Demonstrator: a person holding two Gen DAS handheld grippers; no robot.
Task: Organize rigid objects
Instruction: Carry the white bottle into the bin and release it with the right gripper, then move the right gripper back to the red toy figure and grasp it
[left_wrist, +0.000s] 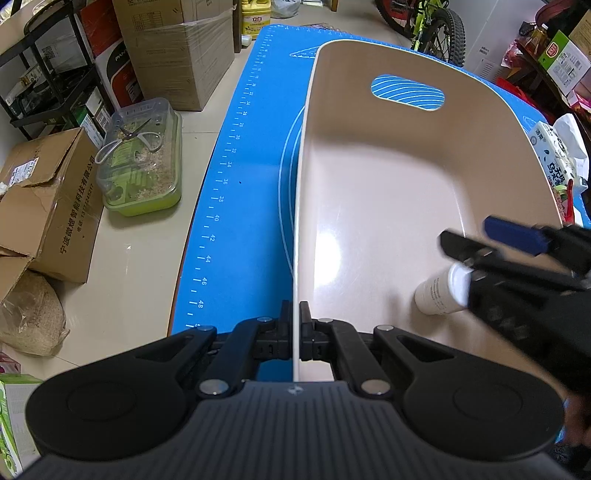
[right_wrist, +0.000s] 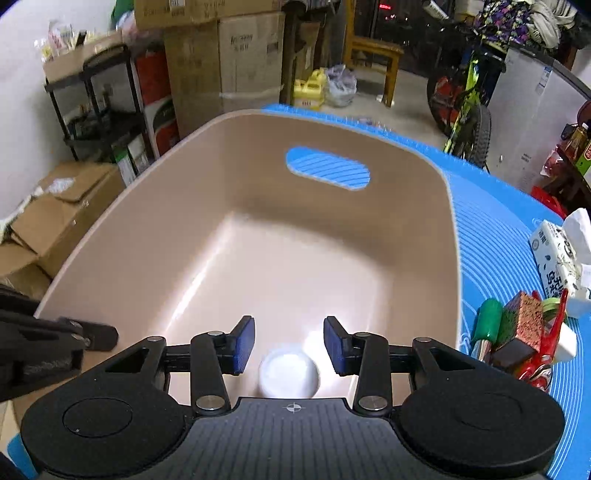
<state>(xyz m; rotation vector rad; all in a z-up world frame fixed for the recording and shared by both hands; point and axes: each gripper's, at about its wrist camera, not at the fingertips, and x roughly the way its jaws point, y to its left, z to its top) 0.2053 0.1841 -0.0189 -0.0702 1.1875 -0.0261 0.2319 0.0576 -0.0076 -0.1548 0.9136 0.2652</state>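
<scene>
- Clamped tight on the thin left wall of the beige basket (left_wrist: 369, 177), my left gripper (left_wrist: 294, 328) has one finger outside the rim and one inside, with the wall running straight up between them.
- My right gripper (right_wrist: 289, 341) stands with its jaws apart, the blue pads (right_wrist: 244, 343) clear of everything; nothing is between them.
- Just below and beyond those pads a small white bottle (right_wrist: 289, 373) sits on the basket floor, near the wall closest to me. The pads do not touch it.
- From the left wrist view I see that bottle (left_wrist: 441, 293) from the side: a short white cylinder with small print on its label, tilted over, partly hidden behind my right gripper (left_wrist: 467, 240), which reaches in from the right.
- The right wrist view shows only the bottle's round white end, so its label cannot be read there.
- Only the right wrist view shows the cluster waiting on the blue mat (right_wrist: 491, 236) to the right of the basket: a green-handled tool (right_wrist: 487, 326), a cube (right_wrist: 522, 317) with coloured faces, a red piece (right_wrist: 546, 354) and a tissue pack (right_wrist: 554, 258).
- Only the left wrist view shows the mat's ruler markings (left_wrist: 221, 184), and off the table a clear-lidded green box (left_wrist: 142, 162) with scissors (left_wrist: 129, 142) lying on top.
- The basket's handle cutout (right_wrist: 328, 168) shows in both views, blue mat visible through it.
</scene>
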